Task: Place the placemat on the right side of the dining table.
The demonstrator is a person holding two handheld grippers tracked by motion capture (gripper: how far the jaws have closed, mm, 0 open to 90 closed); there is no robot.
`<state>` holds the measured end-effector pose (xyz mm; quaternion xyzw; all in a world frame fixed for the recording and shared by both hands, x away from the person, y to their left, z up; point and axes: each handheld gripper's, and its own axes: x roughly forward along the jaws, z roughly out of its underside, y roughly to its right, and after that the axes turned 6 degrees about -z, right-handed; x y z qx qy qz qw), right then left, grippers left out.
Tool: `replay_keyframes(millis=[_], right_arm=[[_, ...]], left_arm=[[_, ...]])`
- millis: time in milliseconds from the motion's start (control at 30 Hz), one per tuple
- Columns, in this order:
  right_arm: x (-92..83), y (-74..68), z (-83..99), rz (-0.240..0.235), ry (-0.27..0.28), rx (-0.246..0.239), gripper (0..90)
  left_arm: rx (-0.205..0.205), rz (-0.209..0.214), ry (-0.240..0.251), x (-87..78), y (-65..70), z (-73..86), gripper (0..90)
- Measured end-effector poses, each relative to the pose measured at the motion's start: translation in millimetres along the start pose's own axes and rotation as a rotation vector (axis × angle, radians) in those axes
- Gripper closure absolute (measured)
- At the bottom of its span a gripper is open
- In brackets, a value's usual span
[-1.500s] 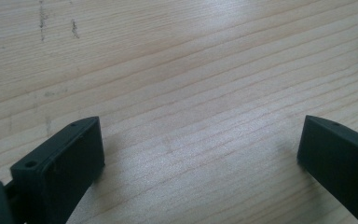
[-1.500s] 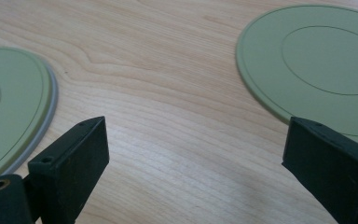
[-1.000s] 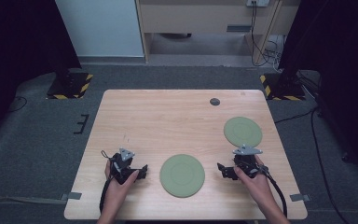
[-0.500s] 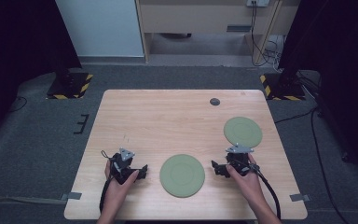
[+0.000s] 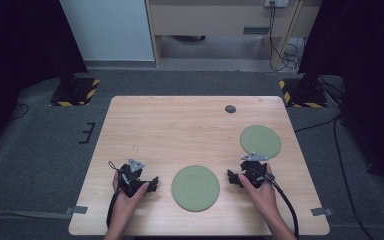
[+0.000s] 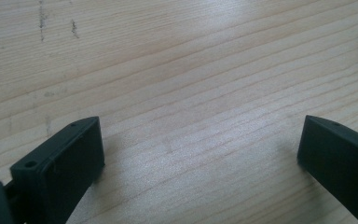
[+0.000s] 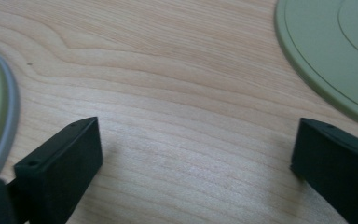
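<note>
1. Hands at the near table edge hold both tools: the left gripper (image 5: 150, 184) and the right gripper (image 5: 236, 176) each have jaws spread wide over bare wood, gripping nothing; the right's have just been opening.
2. Between them lies the large round green plate (image 5: 195, 187).
3. Beyond the right gripper sits the smaller round green plate (image 5: 260, 140).
4. Farthest, a small dark disc (image 5: 230, 108) rests on the light wooden table (image 5: 170, 125).
</note>
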<state>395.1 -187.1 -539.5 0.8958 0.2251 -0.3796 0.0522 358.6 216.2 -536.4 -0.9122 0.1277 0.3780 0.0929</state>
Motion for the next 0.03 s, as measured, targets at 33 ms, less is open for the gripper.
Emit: replay_keyframes(millis=[33], right_arm=[[0.0, 0.0, 0.0, 0.002, 0.000, 0.002, 0.4]], left_arm=[[0.001, 0.000, 0.000, 0.0, 0.0, 0.0, 0.0]])
